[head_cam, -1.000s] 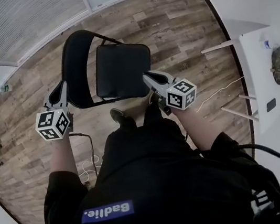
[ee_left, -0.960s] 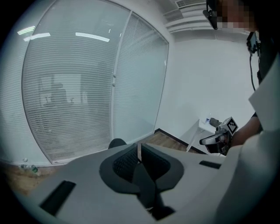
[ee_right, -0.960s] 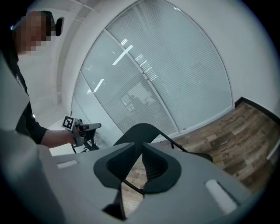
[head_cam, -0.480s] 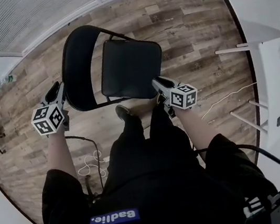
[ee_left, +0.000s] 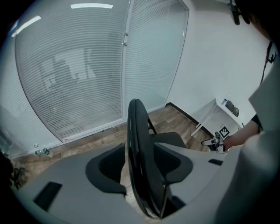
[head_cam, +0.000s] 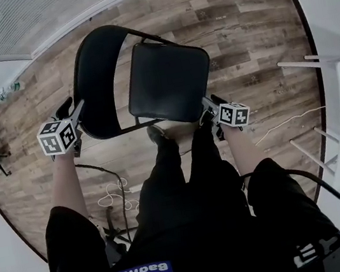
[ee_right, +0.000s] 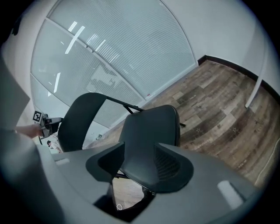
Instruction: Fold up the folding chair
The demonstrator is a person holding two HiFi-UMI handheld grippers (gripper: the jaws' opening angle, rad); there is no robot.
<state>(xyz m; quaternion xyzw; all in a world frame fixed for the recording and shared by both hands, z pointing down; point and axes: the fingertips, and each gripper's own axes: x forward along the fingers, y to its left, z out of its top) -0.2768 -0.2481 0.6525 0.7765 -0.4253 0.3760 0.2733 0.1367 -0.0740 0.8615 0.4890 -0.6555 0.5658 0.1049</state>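
A black folding chair stands on the wood floor in front of me, its seat (head_cam: pixel 170 80) to the right of its curved backrest (head_cam: pixel 92 74). My left gripper (head_cam: pixel 74 110) is at the backrest's left edge. The backrest (ee_left: pixel 139 144) runs edge-on between its jaws, which are opening, with a gap showing beside it. My right gripper (head_cam: pixel 207 105) is at the seat's near right corner. Its jaws are opening too, and the seat's (ee_right: pixel 151 131) front edge lies between them, no longer squeezed.
White table legs (head_cam: pixel 303 64) stand at the right. A white cable (head_cam: pixel 112 195) lies on the floor by my left leg. My shoe (head_cam: pixel 156 132) is just under the seat's front edge. A glass wall with blinds (head_cam: pixel 22 21) runs behind the chair.
Both grippers have come down along with the chair, the right one more. Both sets of jaws have parted from their hold on the backrest and the seat.
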